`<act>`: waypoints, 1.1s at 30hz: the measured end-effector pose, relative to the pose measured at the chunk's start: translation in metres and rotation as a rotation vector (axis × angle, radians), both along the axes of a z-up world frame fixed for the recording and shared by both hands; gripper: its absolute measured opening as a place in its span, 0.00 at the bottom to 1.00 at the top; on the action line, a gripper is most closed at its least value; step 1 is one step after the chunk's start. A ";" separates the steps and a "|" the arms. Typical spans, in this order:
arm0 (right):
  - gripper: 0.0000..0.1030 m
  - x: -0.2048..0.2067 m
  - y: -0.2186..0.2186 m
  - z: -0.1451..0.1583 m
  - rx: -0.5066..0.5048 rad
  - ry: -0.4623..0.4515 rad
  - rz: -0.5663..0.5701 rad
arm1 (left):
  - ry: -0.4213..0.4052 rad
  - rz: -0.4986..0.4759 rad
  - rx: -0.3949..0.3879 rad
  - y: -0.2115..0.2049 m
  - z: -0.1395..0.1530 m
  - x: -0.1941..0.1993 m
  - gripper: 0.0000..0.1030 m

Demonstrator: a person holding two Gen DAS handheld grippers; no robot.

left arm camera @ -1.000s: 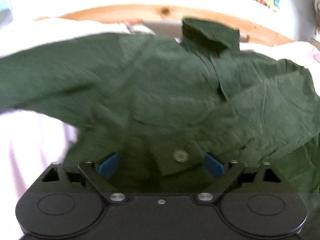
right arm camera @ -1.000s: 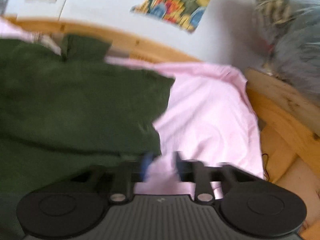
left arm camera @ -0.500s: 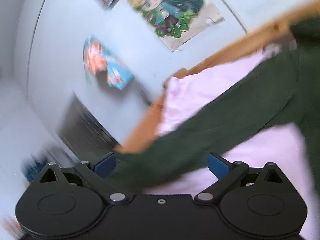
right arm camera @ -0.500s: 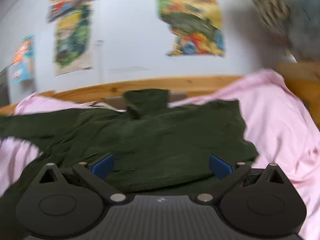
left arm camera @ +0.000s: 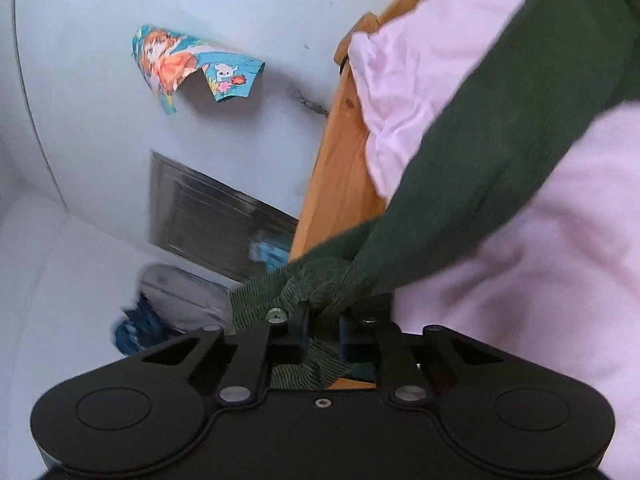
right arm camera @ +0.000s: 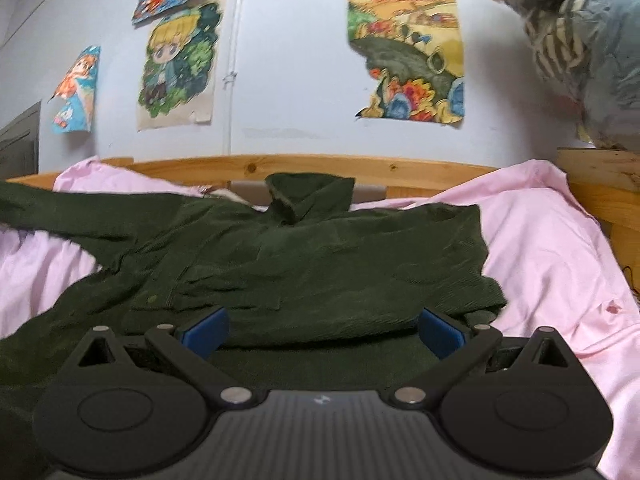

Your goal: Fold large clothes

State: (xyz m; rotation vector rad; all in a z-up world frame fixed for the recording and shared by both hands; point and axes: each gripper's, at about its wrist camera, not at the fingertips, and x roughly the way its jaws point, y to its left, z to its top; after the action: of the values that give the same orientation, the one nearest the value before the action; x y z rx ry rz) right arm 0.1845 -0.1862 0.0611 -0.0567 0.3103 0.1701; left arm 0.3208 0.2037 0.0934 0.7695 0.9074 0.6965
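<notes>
A dark green shirt (right arm camera: 304, 264) lies spread on the pink sheet (right arm camera: 560, 248) of a bed with a wooden frame (right arm camera: 312, 168), its collar (right arm camera: 308, 194) toward the wall. One long sleeve (left arm camera: 472, 168) stretches away to the side and reaches over the bed edge.

The left gripper (left arm camera: 323, 326) is closing its jaws on the cuff of this sleeve; the bunched cloth with a small button (left arm camera: 277, 314) is already pinched between the pads. The right gripper (right arm camera: 322, 330) stands wide open just above the lower part of the shirt and holds nothing.

The cloth looks ribbed, like corduroy, so I judge it to be soft but rather thick and somewhat heavy for a shirt. It will bend easily, sag when lifted, and hardly slip from the pads. The cuff is a good place to hold, because the fabric is doubled there. For the body, the hem corners or the shoulder seam seem best, though the nearest hem is partly hidden behind the gripper.
</notes>
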 end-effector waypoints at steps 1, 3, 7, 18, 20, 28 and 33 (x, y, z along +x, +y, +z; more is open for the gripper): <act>1.00 -0.001 -0.001 0.001 0.007 0.000 -0.003 | 0.000 0.008 -0.064 -0.003 0.008 -0.003 0.11; 1.00 -0.002 -0.003 0.004 0.027 -0.003 -0.001 | 0.003 0.017 -0.227 -0.018 0.032 -0.009 0.10; 1.00 -0.007 -0.005 0.009 0.055 -0.010 0.005 | -0.047 -0.007 -0.581 -0.057 0.078 -0.030 0.09; 1.00 -0.024 -0.015 0.023 0.142 -0.051 0.110 | 0.058 -0.305 -1.034 -0.224 0.084 0.013 0.09; 1.00 -0.024 -0.021 0.022 0.148 -0.049 0.106 | 0.090 -0.349 -1.064 -0.253 0.073 0.030 0.09; 1.00 -0.006 -0.044 0.003 0.213 0.025 0.062 | 0.083 -0.463 -1.163 -0.311 0.037 0.097 0.50; 1.00 0.000 -0.059 -0.006 0.328 0.100 0.037 | -0.012 -0.458 -1.155 -0.283 0.047 0.090 0.74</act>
State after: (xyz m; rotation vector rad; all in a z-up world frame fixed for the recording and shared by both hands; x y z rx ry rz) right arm 0.1846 -0.2449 0.0547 0.2710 0.3775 0.2591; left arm 0.4107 -0.0789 0.1408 -0.0844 0.9003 -0.2675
